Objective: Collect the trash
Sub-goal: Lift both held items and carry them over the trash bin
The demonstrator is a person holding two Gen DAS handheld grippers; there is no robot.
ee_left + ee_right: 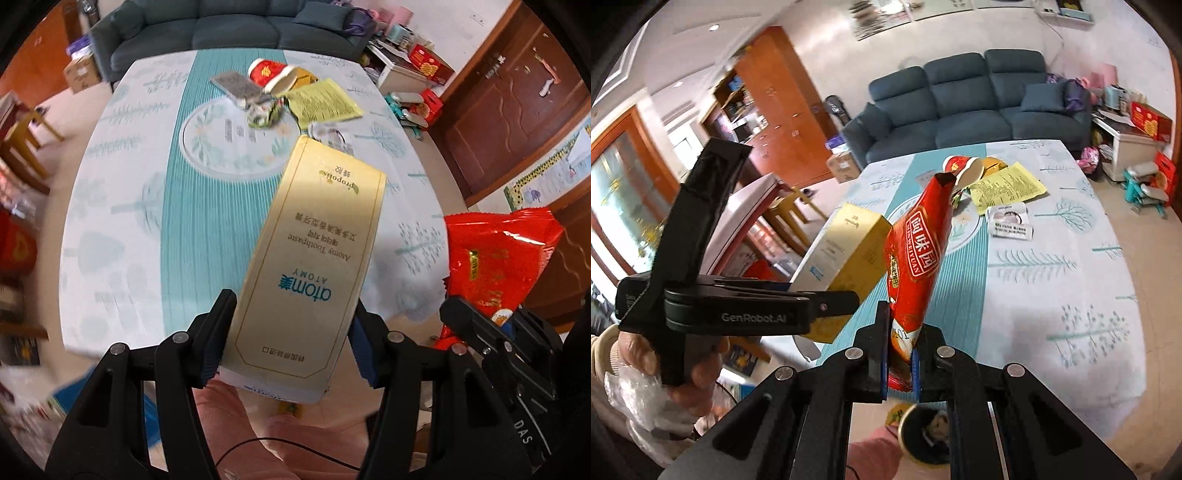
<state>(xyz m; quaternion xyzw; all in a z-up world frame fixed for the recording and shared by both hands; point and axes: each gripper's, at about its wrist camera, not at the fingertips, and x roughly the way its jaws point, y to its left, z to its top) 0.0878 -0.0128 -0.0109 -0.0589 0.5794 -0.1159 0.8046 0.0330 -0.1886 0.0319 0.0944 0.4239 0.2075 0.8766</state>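
Your left claw (291, 339) pinches a light, stiff box (314, 258) by its end, while your right claw (901, 363) clamps a limp, slippery wrapper (916, 258) at its base.

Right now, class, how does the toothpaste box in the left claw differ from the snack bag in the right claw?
The toothpaste box is pale gold, rigid and flat-sided; the snack bag is glossy red, soft and creased. The box fills a wide gap in the left claw; the right claw pinches the thin bag nearly shut. Both are held by one end, off the table.
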